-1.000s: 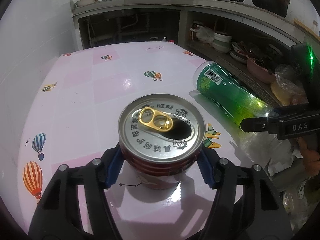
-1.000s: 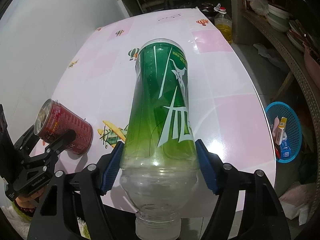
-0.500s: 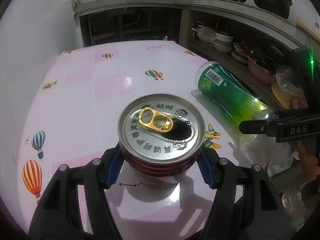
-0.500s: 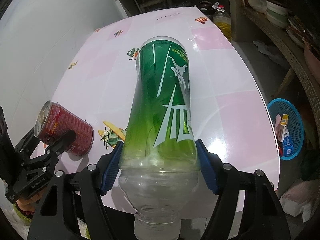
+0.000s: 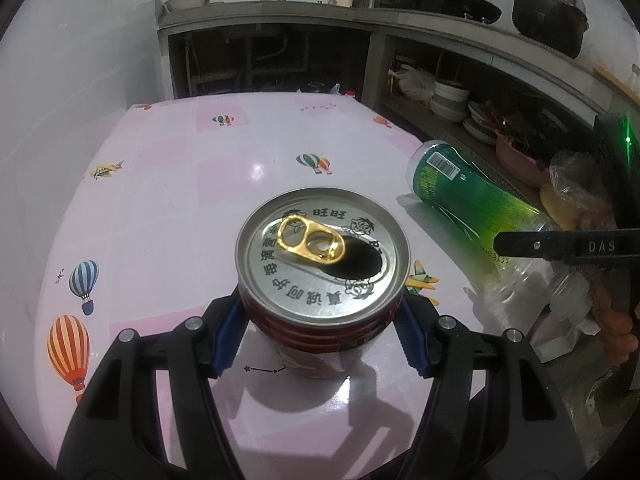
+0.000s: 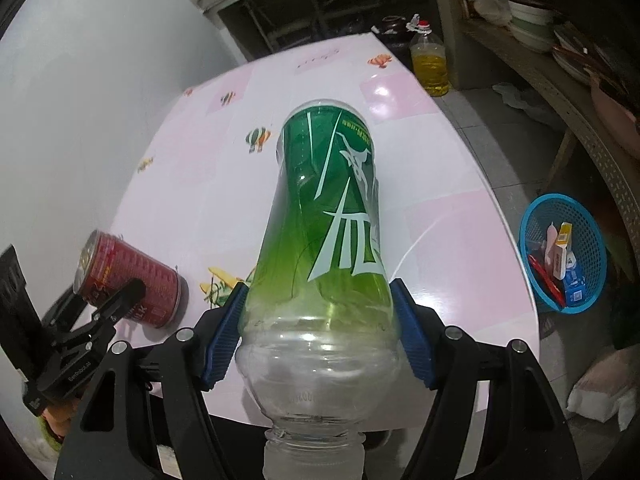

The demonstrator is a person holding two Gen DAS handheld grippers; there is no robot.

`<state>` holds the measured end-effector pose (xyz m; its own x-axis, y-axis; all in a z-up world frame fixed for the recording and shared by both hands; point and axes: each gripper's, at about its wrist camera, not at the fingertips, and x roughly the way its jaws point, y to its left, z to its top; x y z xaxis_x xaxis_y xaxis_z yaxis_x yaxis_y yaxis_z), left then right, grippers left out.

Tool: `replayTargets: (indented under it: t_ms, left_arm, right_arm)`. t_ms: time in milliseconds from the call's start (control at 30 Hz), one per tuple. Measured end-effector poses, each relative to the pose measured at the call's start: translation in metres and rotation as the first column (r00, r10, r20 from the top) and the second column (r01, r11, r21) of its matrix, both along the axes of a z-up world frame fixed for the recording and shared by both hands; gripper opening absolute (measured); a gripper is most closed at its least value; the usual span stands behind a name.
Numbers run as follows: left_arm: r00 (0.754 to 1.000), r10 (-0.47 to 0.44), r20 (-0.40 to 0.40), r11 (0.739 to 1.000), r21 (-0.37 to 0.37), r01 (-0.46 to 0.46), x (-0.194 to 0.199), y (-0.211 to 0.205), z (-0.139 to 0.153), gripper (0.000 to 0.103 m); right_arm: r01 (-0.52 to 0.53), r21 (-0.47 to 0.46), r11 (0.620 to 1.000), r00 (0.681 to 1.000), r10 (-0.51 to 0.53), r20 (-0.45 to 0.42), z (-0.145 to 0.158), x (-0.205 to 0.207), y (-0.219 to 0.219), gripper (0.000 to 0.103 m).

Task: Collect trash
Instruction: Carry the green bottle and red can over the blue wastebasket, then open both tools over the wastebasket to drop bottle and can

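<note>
We are seeing a blue basket [image 6: 562,254] on the floor right of the worktop [image 5: 168,184], holding small cartons and wrappers. The red can [image 5: 322,276] is opened, tab up, inside too dark to tell. The green bottle [image 6: 332,216] is looking empty, uncapped neck toward the camera. The left gripper [image 5: 322,336] is angling down, its blue fingers [image 5: 226,334] pressing both sides of the can near the worktop's near edge. The right gripper [image 6: 320,332] is clamping the bottle at its shoulder, fingers [image 6: 410,336] wide, the bottle lying over the near right edge. Only the right wrist view is showing the basket and a yellow oil bottle [image 6: 430,62]; only the left is showing the can's top.
</note>
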<state>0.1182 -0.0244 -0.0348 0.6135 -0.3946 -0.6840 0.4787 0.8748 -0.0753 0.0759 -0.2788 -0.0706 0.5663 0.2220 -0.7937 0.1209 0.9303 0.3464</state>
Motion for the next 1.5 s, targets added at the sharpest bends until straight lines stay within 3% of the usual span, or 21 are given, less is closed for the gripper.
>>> replayTargets:
  t_ms: [200,367,533,667,767,1000,1167,1333,1500]
  left_arm:
    - [0.999,-0.031,0.036,0.999,-0.023,0.032,-0.006,-0.007,0.018,0.062]
    - [0.991,-0.11,0.082,0.993,-0.037,0.113,-0.01,-0.034,0.04,0.062]
    - [0.963,-0.253,0.095,0.963,-0.073,0.26,-0.012,-0.087,0.064,0.062]
    - [0.925,-0.378,0.033,0.921,-0.09,0.379,-0.003,-0.146,0.069,0.062]
    - [0.884,-0.466,-0.041,0.883,-0.075,0.463,0.007,-0.206,0.064,0.062]
    - [0.793,-0.562,-0.236,0.817,-0.009,0.576,0.028,-0.339,0.017,0.062]
    - [0.736,-0.536,-0.413,0.791,0.058,0.609,0.049,-0.42,-0.041,0.062]
    - [0.71,-0.493,-0.503,0.762,0.145,0.632,0.069,-0.483,-0.104,0.062]
    - [0.685,-0.452,-0.571,0.762,0.152,0.629,0.082,-0.53,-0.149,0.064]
  right_arm:
    - [0.06,0.062,0.996,0.995,-0.065,0.076,0.019,-0.021,-0.026,0.069]
    - [0.198,0.08,0.977,0.963,-0.209,0.169,0.046,-0.067,-0.073,0.069]
    - [0.4,0.09,0.912,0.893,-0.409,0.186,0.048,-0.131,-0.135,0.069]
    - [0.519,0.155,0.84,0.835,-0.538,0.12,0.019,-0.171,-0.178,0.069]
    - [0.581,0.213,0.785,0.797,-0.602,0.046,-0.013,-0.187,-0.203,0.069]
    - [0.684,0.375,0.626,0.707,-0.695,-0.131,-0.101,-0.192,-0.255,0.069]
    - [0.739,0.424,0.523,0.65,-0.718,-0.247,-0.163,-0.168,-0.287,0.069]
    - [0.774,0.397,0.492,0.615,-0.731,-0.294,-0.201,-0.132,-0.315,0.069]
    - [0.805,0.34,0.486,0.581,-0.762,-0.286,-0.22,-0.088,-0.352,0.07]
